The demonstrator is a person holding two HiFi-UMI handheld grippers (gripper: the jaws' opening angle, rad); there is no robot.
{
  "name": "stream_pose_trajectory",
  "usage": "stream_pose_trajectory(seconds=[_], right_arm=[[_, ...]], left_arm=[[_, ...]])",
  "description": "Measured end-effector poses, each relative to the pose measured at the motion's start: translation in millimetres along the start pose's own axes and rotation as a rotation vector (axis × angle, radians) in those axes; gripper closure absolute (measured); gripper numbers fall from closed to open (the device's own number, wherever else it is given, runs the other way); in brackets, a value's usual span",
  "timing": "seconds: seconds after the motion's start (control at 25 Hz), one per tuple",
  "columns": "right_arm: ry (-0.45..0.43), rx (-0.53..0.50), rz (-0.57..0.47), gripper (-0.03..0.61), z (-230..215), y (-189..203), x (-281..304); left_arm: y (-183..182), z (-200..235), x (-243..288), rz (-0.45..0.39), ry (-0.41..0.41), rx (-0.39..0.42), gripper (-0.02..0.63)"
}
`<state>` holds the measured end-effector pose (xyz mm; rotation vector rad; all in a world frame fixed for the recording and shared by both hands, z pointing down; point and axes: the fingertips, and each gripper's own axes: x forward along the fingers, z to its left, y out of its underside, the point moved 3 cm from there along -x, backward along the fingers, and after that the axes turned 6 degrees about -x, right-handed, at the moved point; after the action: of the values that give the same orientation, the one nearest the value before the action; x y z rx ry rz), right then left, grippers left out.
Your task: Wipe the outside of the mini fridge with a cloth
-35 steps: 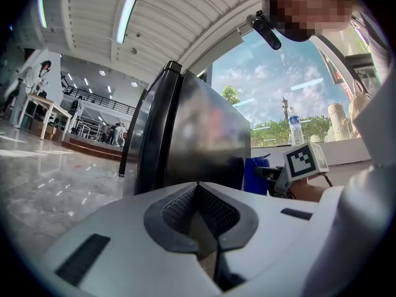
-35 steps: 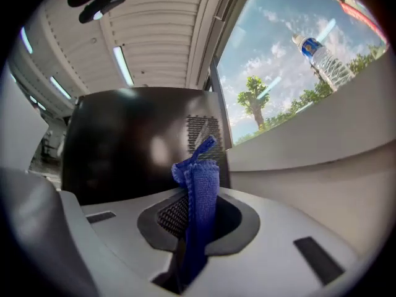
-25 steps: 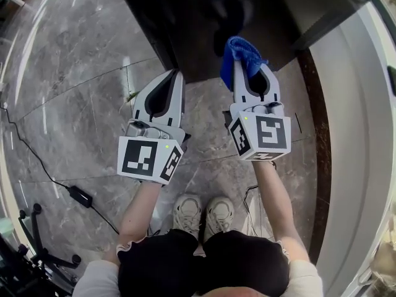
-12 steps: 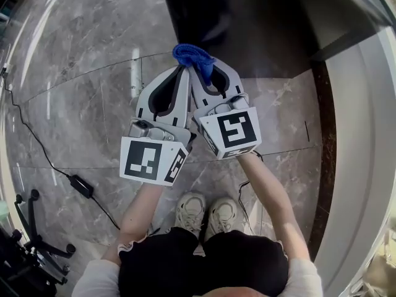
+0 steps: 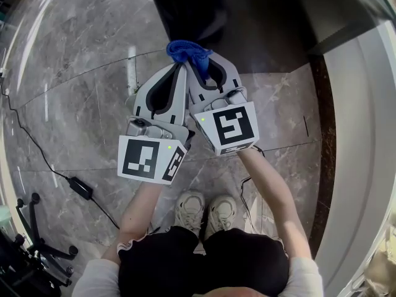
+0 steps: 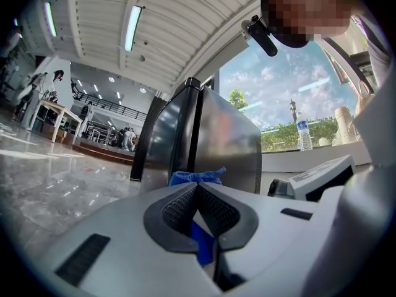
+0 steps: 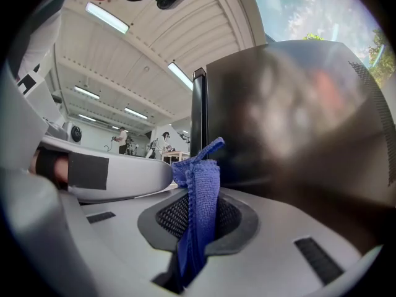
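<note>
Two grippers in front of me, side by side. My right gripper (image 5: 197,62) is clamped on the one blue cloth (image 5: 184,50), which bunches up past its tips at the near edge of the one dark fridge (image 5: 201,8); I can't tell if it touches. My left gripper (image 5: 180,69) is clenched, pads together with nothing gripped, its tips just left of the cloth. Two shoes (image 5: 204,213) are on the marble floor (image 5: 74,104) below.
</note>
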<state>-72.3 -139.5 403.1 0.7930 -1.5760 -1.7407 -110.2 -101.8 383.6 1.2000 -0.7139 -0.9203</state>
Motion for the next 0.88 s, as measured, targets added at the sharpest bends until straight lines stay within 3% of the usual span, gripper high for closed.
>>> stream_pose_trajectory(seconds=[0.2, 0.88], right_arm=[[0.070, -0.009, 0.009, 0.517, -22, 5, -16], [0.476, -0.067, 0.043, 0.517, -164, 25, -108]], left_arm=[[3, 2, 1, 0.006, -0.001, -0.007, 0.609], [50, -46, 34, 0.095, 0.104, -0.026, 0.609]])
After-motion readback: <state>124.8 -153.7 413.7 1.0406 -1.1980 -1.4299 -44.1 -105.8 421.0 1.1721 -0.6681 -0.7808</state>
